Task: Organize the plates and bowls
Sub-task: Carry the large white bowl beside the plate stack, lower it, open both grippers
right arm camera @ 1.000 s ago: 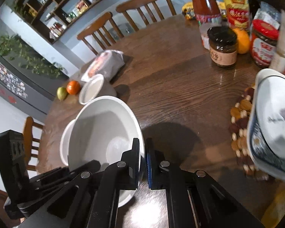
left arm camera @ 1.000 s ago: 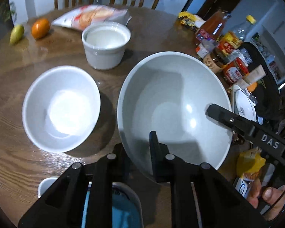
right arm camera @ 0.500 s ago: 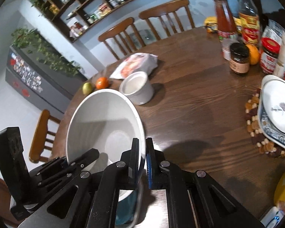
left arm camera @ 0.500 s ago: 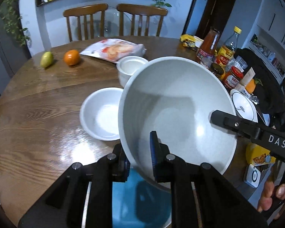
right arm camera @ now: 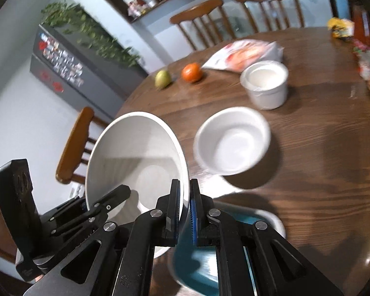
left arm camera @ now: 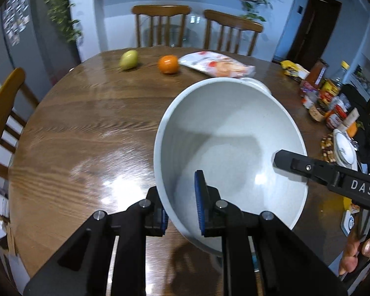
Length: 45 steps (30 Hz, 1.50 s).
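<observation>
I have the big bowl [left arm camera: 230,148] off the table [left arm camera: 86,128], empty and tilted, its mouth facing me. My left gripper [left arm camera: 181,204] is clamped on its near rim; my right gripper [right arm camera: 184,212] pinches the opposite edge. Under the bowl sits a teal dish [right arm camera: 202,254], nothing visible in it. Beyond the bowl a smaller white bowl [right arm camera: 231,140] rests empty on the wood, and past that a white pot [right arm camera: 266,83], its inside pale and blurred. Farther back lie a bag [left arm camera: 217,65], an orange [left arm camera: 168,64] and a pear [left arm camera: 128,59], with chairs [left arm camera: 161,26] behind.
</observation>
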Available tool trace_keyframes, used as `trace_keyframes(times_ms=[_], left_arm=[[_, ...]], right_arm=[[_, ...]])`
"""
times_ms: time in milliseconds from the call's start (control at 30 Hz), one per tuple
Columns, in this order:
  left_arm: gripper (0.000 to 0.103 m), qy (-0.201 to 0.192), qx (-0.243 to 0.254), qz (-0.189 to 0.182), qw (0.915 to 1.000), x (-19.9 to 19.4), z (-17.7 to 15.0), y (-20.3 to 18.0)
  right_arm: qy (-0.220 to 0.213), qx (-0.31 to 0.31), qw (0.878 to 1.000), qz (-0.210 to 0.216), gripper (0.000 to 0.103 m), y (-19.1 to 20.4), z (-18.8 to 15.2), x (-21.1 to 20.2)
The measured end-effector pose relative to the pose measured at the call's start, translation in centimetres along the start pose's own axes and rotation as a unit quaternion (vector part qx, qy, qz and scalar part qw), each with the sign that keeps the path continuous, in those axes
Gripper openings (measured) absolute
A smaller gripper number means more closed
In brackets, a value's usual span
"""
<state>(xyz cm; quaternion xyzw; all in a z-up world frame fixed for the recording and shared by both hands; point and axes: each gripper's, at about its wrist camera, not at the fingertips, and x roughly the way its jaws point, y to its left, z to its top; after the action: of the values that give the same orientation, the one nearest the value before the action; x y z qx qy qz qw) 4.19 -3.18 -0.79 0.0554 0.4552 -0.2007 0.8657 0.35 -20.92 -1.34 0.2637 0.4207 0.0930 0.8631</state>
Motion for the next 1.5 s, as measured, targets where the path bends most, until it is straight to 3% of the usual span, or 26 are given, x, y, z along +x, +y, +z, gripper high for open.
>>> trace_keyframes(times_ms=[267, 633, 1367, 1500], left_arm=[[0.015, 0.048, -0.045, 0.021, 0.9976, 2.1, -1.0, 5.5], [0.015, 0.098, -0.059, 0.031, 0.993, 5.9, -1.6, 8.3], [0.02, 0.118, -0.053, 0.04, 0.9908, 7.5, -1.3, 9.7], [0.036, 0.11, -0.055, 0.043, 0.9914, 7.0, -1.2, 9.8]], right_arm=[[0.068, -0.008, 0.998, 0.003, 0.008, 2.8, -1.0, 6.5], [0.114, -0.001, 0.993, -0.028, 0.009, 3.2, -2.5, 11.3], [0.127, 0.001, 0.99, -0.06, 0.011, 4.0, -3.1, 12.4], [0.124, -0.001, 0.99, -0.072, 0.013, 4.1, -3.0, 12.0]])
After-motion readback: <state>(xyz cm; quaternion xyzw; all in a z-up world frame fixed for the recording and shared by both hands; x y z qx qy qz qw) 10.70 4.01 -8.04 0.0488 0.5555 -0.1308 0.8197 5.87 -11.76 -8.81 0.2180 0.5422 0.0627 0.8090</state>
